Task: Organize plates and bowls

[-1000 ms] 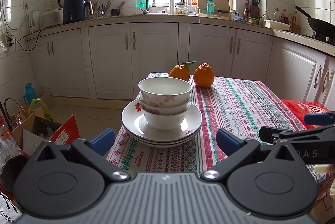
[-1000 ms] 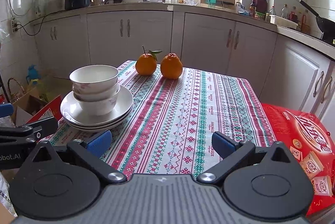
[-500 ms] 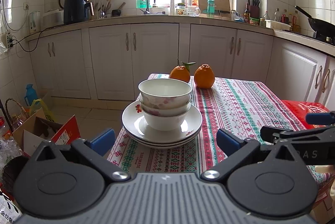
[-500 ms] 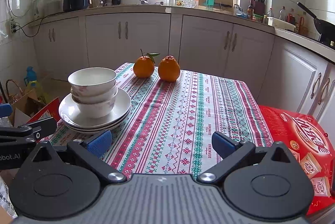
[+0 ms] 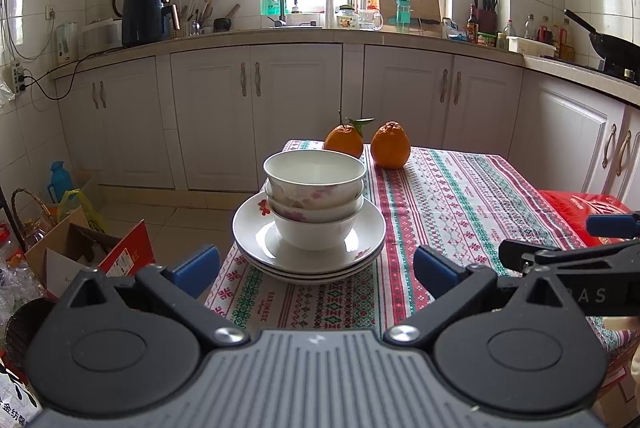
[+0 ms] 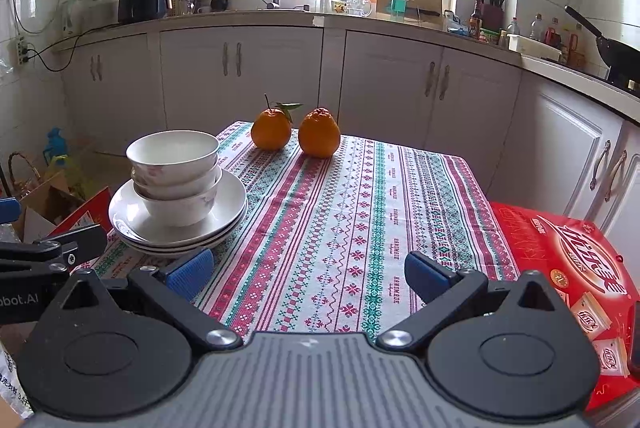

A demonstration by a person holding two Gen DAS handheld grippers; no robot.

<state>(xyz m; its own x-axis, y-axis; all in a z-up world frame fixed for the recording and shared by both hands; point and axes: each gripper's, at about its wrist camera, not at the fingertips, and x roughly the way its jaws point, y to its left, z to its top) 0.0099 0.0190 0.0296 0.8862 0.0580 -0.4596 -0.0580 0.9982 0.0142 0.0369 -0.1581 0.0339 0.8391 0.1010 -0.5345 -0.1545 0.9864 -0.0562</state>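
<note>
Bowls [image 5: 314,204]: three nested, sitting on a stack of three plates [image 5: 310,248], at the near-left corner of the desk [image 6: 360,212]. Looks already organized to me; nothing else loose in view.

Left claw [image 5: 316,266] is wide open, holding nothing, lined up straight on the stack but short of it, not touching. Right claw [image 6: 308,270] is also wide open and empty, pointing at bare cloth right of the stack.

Risks from here:
- Stack sits close to the left desk edge, above the cardboard box [image 5: 72,252] on the floor. A leftward nudge from either claw could push it off.
- Tablecloth [image 6: 352,188] hangs over the near edge. If a claw snags or drags it, the whole stack moves with it.
- Glazed ceramic is slick. Pinching one bowl rim may slip, or lift the bowl below with it if they stick together.
- Nested bowls raise the centre of mass, and the top one isn't seated perfectly level. Tilting the plates would slide the bowls off.

Materials and shapes: bowls are glossy white with faint pink floral print, round, deep, with a small foot. Plates are shallow, white, with a wide rim and a small red flower mark. Cloth is woven cotton-like, with red/green striped patterning, matte, some grip. Two oranges [image 6: 296,130] at the far edge have bumpy skin, one with stem and leaf, well apart from the stack. Red snack box [image 6: 572,268] sits at the near right, glossy printed.
</note>
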